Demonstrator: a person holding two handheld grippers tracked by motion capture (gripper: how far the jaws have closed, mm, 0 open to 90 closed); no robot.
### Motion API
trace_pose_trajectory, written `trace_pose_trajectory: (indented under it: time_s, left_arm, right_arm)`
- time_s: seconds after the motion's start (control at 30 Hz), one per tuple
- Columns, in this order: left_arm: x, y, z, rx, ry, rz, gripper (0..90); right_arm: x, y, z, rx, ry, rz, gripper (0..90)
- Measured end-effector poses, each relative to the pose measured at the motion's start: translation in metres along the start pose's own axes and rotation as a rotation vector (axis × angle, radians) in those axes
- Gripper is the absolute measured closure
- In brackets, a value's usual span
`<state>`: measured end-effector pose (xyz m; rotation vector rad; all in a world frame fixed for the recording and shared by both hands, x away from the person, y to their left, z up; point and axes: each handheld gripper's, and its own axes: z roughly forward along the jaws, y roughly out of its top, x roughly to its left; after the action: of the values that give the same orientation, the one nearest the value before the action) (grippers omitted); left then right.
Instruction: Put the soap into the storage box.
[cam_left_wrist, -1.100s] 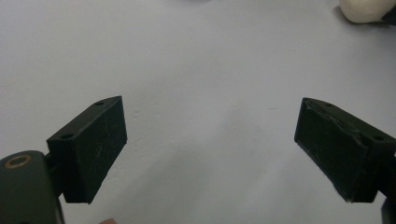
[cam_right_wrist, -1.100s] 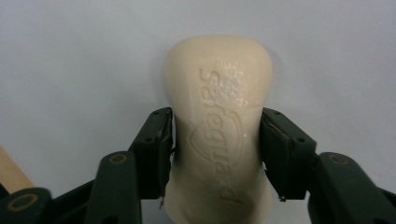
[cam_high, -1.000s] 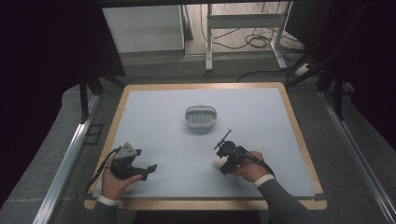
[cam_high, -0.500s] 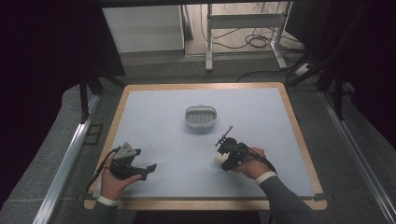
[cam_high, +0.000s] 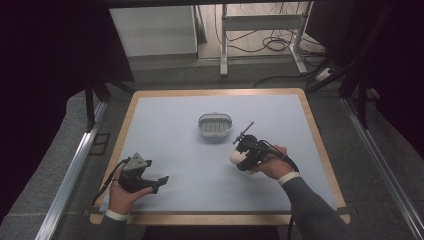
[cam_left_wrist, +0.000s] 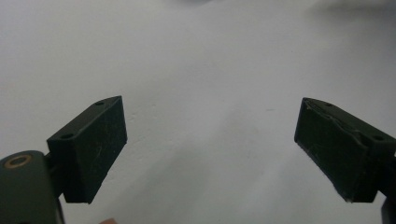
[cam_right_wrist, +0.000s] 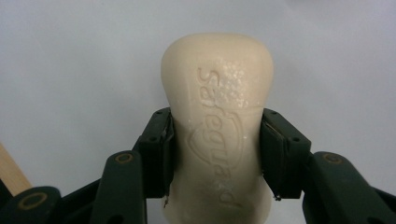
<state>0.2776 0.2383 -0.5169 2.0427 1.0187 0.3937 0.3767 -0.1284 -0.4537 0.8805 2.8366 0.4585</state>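
Right gripper (cam_right_wrist: 215, 154) pinches the cream soap bar (cam_right_wrist: 217, 121) at its waist, near-right of the soap dish (cam_high: 215, 126) mid-table. Left gripper (cam_left_wrist: 210, 149) spread, idle, near-left. Likely next: carry it level, lower flat into the dish, release gently.

My left gripper (cam_high: 161, 180): black body, grey three-cornered top plate, flat dark pads (cam_left_wrist: 95, 147) with small screw holes. My right gripper (cam_high: 235, 159): black, brass-ringed pivots, trailing black cable; grey sleeve (cam_high: 312, 210), white cuff.

High view down on the table (cam_high: 165, 130); both gripper views close above its pale surface.
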Motion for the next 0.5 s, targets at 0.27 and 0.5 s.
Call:
trace_pose_trajectory:
  time_s: [0.27,0.5]
  left_arm:
    - [0.0,0.0,0.0,-0.003,-0.003,-0.002,9.8]
    - [0.0,0.0,0.001,0.001,-0.003,0.0,9.8]
  right_arm:
    - [-0.006,0.008,-0.004,-0.013,-0.001,-0.01,49.7]
    - [-0.013,0.017,-0.01,-0.007,-0.015,-0.029,49.8]
